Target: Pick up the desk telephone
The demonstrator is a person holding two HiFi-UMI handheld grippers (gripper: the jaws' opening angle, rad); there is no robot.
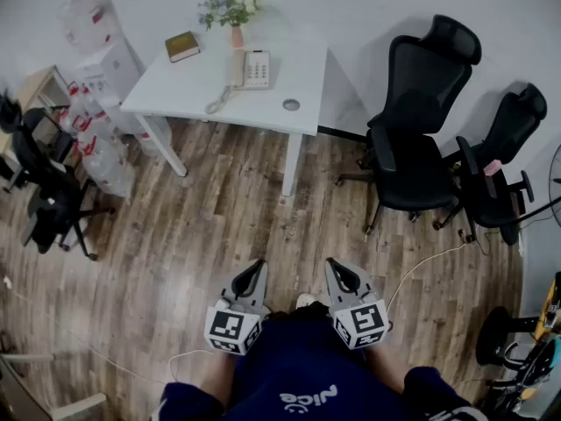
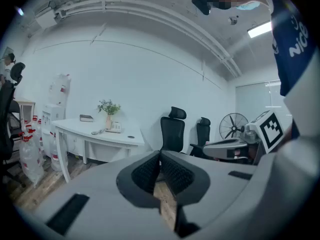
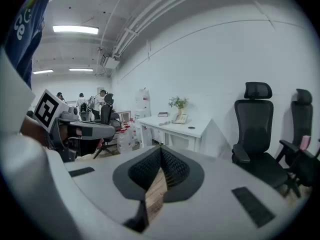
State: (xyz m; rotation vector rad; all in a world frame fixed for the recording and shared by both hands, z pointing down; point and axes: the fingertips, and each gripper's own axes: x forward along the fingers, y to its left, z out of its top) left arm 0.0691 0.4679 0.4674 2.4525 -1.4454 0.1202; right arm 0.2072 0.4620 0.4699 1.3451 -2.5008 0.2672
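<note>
Left gripper (image 1: 256,270), right gripper (image 1: 338,267) — jaws together, empty.

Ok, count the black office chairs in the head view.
3. One chair stands right of the desk, a second chair further right, a third chair at the left edge. More may be hidden off frame.

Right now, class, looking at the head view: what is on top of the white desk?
On the white desk: a desk telephone with what looks like its handset lying beside it, a book, a plant in a vase and a small round disc. The desktop hides most of what lies beneath.
</note>
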